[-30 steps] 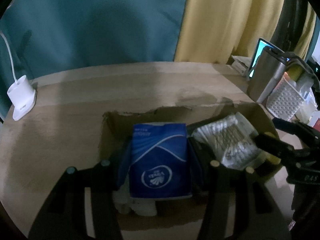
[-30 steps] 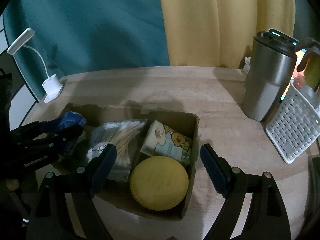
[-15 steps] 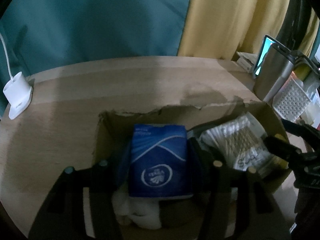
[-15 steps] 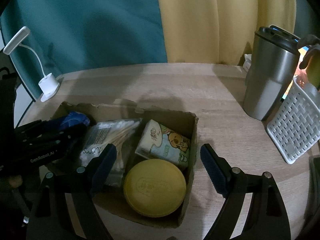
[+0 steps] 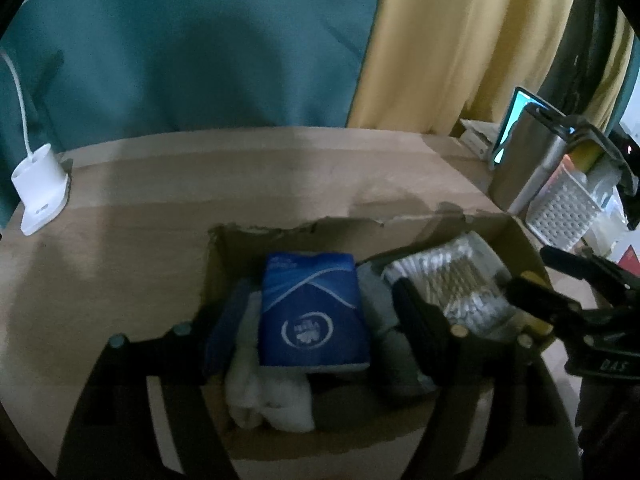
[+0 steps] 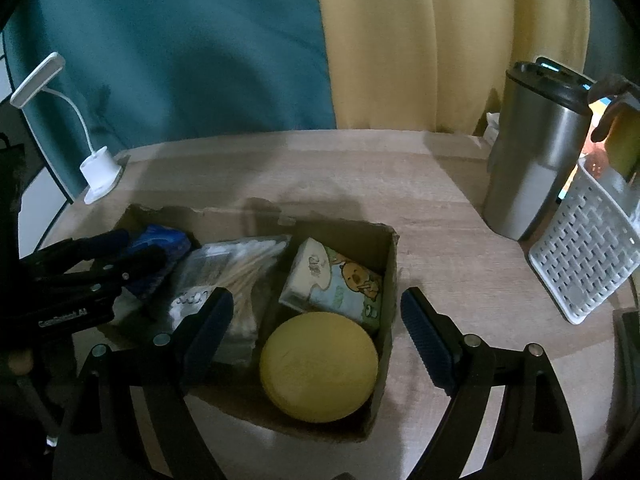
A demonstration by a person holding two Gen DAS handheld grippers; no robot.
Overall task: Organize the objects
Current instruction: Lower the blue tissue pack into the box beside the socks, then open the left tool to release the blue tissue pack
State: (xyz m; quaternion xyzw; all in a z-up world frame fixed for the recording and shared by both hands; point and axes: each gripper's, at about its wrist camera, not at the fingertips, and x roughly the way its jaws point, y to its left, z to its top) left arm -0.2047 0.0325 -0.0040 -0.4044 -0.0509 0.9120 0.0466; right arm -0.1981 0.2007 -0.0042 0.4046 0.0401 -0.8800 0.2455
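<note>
An open cardboard box (image 5: 280,236) sits on the wooden table. In it a blue tissue pack (image 5: 312,308) rests on white cloth (image 5: 268,392), beside a bag of cotton swabs (image 5: 452,280). My left gripper (image 5: 316,320) straddles the blue pack; its jaws are opening, and a gap shows on each side of the pack. The right wrist view shows the same box (image 6: 390,264) with a cartoon-printed tissue pack (image 6: 336,284) and a round yellow container (image 6: 318,376). My right gripper (image 6: 316,300) hangs open above them, holding nothing.
A steel tumbler (image 6: 532,160) and a white perforated basket (image 6: 588,256) stand to the right of the box. A small white desk lamp (image 6: 100,168) sits at the table's far left. Teal and yellow curtains hang behind the table.
The left fingers have spread away from the blue tissue pack, which now lies loose in the box. The right gripper has kept still.
</note>
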